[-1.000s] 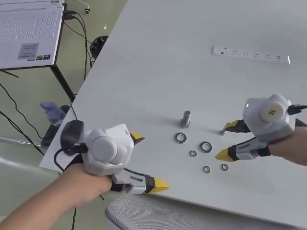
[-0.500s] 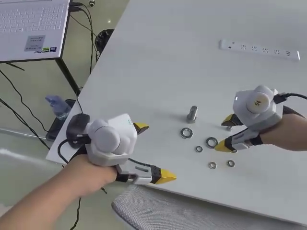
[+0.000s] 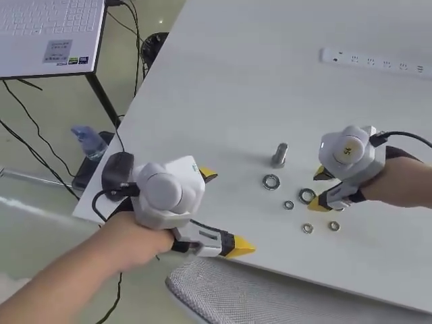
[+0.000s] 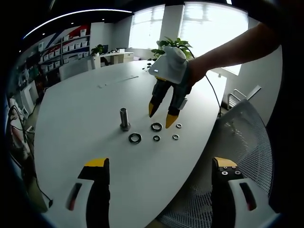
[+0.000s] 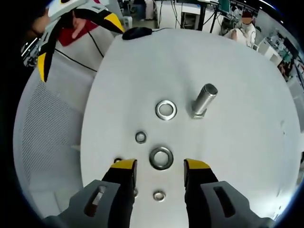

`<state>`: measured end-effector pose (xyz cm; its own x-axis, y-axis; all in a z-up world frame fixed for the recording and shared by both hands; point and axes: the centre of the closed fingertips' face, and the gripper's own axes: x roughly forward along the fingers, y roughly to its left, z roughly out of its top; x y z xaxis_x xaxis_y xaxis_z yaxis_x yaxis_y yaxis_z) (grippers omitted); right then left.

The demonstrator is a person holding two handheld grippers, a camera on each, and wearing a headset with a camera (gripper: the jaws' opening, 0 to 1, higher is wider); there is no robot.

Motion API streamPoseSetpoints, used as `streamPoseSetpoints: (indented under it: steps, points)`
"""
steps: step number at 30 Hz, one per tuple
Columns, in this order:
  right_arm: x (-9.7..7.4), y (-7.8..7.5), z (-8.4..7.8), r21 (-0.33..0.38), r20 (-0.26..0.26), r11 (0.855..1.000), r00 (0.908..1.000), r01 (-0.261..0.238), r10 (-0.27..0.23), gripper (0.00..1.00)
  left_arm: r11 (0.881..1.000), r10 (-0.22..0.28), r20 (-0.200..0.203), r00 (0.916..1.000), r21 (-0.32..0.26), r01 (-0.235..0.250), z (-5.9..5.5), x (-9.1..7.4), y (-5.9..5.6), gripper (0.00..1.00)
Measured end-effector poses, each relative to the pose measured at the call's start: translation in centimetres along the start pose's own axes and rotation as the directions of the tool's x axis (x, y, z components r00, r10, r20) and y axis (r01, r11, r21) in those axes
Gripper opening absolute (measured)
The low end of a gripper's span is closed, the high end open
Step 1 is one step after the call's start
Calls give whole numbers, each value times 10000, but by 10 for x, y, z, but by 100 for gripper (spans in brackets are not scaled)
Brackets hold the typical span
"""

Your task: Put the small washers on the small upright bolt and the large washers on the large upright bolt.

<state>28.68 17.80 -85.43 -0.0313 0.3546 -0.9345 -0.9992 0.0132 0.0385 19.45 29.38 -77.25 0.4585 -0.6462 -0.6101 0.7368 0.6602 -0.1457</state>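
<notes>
The large upright bolt [image 3: 280, 155] [image 5: 204, 99] [image 4: 124, 118] stands on the white table [image 3: 223, 101]. One large washer [image 3: 271, 181] [image 5: 166, 109] lies just in front of it. A second large washer [image 3: 307, 196] [image 5: 161, 158] [image 4: 156, 127] lies flat between the open jaws of my right gripper [image 3: 316, 190] [image 5: 160, 165] [image 4: 161, 115], which is lowered over it. Three small washers [image 3: 289, 204] [image 3: 307, 228] [image 3: 334, 226] lie close by. My left gripper [image 3: 225, 211] [image 4: 160, 164] hangs open over the table's near edge, holding nothing. The right gripper body hides the spot behind it.
A white power strip [image 3: 371, 62] lies at the far right of the table. A mesh chair back [image 3: 223, 297] sits below the near edge. Off the table's left side are a laptop [image 3: 47, 34], cables and a bottle [image 3: 91, 142].
My right gripper has moved left and down, from beside the washers to straddling the second large washer. The left gripper has held its place; the camera shifted.
</notes>
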Motion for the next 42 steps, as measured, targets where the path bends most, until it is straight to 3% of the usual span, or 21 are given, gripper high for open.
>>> streamPoseSetpoints:
  steps: [18, 30, 42]
  points:
    - [11, -5, -3, -185, -717, 9998, 9973, 113, -126, 36, 9999, 63, 37, 10000, -90, -63, -4, -2, 2, 85]
    - [14, -4, -5, -254, -752, 9992, 9967, 298, -316, 34, 9999, 17, -55, 10000, -122, -18, -9, -3, 0, 83]
    - [14, 1, -6, -400, -916, 9989, 9954, 261, -297, 25, 9999, -84, -106, 9999, -150, 82, -12, -1, -4, 80]
